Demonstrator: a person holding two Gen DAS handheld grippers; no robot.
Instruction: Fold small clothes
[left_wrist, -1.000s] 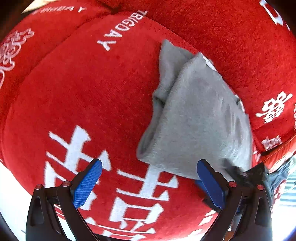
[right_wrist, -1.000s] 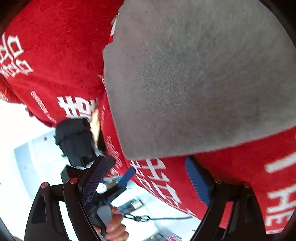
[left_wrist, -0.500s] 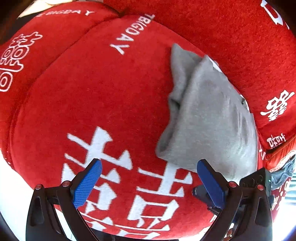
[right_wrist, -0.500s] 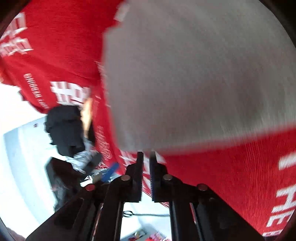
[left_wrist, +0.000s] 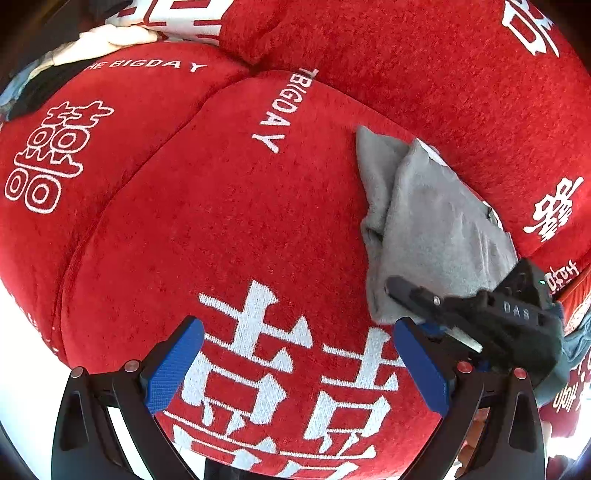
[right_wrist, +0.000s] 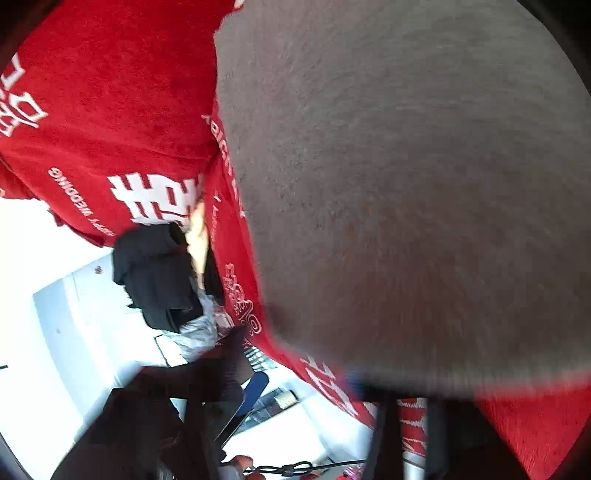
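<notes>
left wrist view has the grey garment lying bunched on the red cushion, tucked up against the seam where the seat meets the back cushion. left gripper hangs over bare red fabric with its blue pads spread wide, nothing between them, so it's released and waiting just clear of the cloth's near corner. right gripper comes in from the right, black fingers pressed together and lying on the garment's lower edge; whether cloth is actually pinched there, can't tell from this angle. right wrist view is blurred, grey cloth filling most of it, jaws clenched at the bottom, and the pinch point itself is smeared out. looks like that hand is placed low at the hem to drag or lift a flap across. room-wise: plenty of open cushion to the left for spreading the garment, but the back cushion crowds the far edge, and the seat's front edge drops off close behind the left gripper.
</notes>
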